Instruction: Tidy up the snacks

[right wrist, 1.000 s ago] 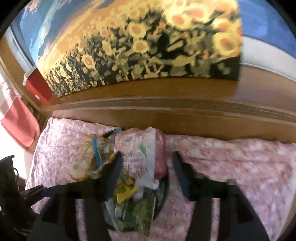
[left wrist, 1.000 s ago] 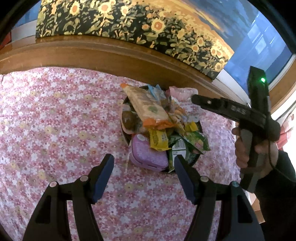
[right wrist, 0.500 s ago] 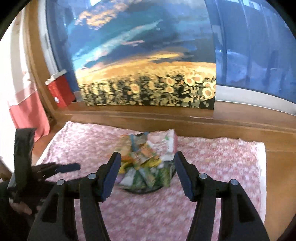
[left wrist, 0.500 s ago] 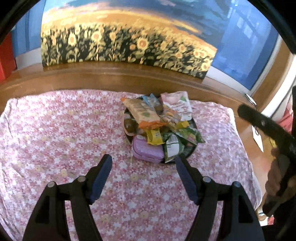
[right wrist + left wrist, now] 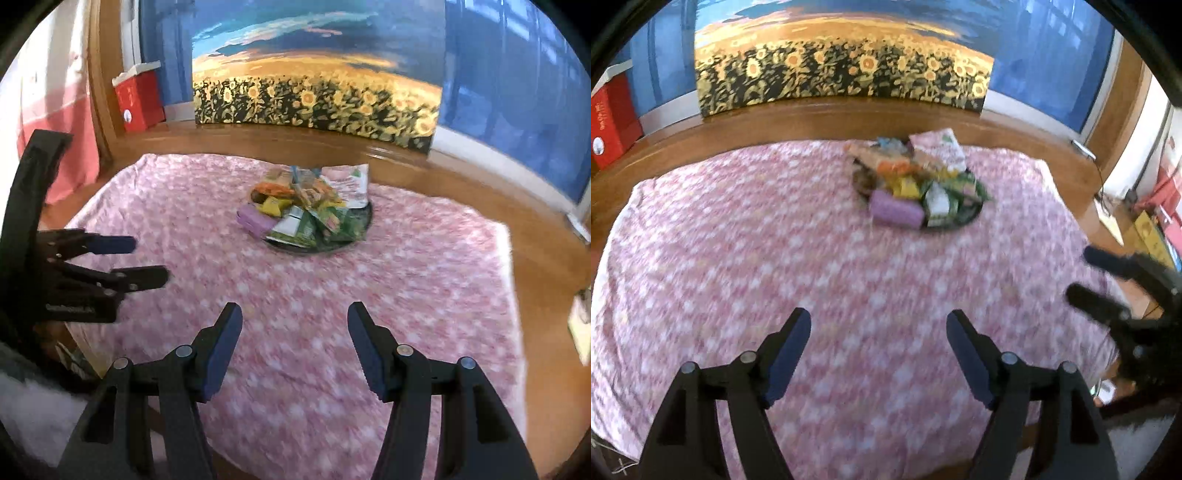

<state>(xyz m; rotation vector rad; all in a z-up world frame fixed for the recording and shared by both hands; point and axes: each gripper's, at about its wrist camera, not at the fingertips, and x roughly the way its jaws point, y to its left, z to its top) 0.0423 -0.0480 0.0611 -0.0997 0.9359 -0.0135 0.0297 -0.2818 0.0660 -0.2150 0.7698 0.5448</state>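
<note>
A dark round plate [image 5: 365, 218] heaped with snack packets stands on the far middle of the pink flowered tablecloth [image 5: 332, 295]; it also shows in the left wrist view [image 5: 973, 216]. The heap holds a purple box [image 5: 895, 214], green packets [image 5: 332, 221], a yellow packet [image 5: 273, 205] and a pale pink bag [image 5: 351, 182]. My left gripper [image 5: 879, 332] is open and empty, well back from the plate. My right gripper [image 5: 293, 325] is open and empty, also well back. Each gripper shows in the other's view: the right one [image 5: 1104, 280], the left one [image 5: 144, 260].
A sunflower painting [image 5: 317, 99] leans on the wooden ledge behind the table. A red box [image 5: 138, 99] stands at the ledge's left end. The cloth ends at the wooden tabletop [image 5: 546, 295] on the right.
Both grippers have pulled back and up from the plate; it now looks small and far. Both stay open and empty. The views are motion-blurred.
</note>
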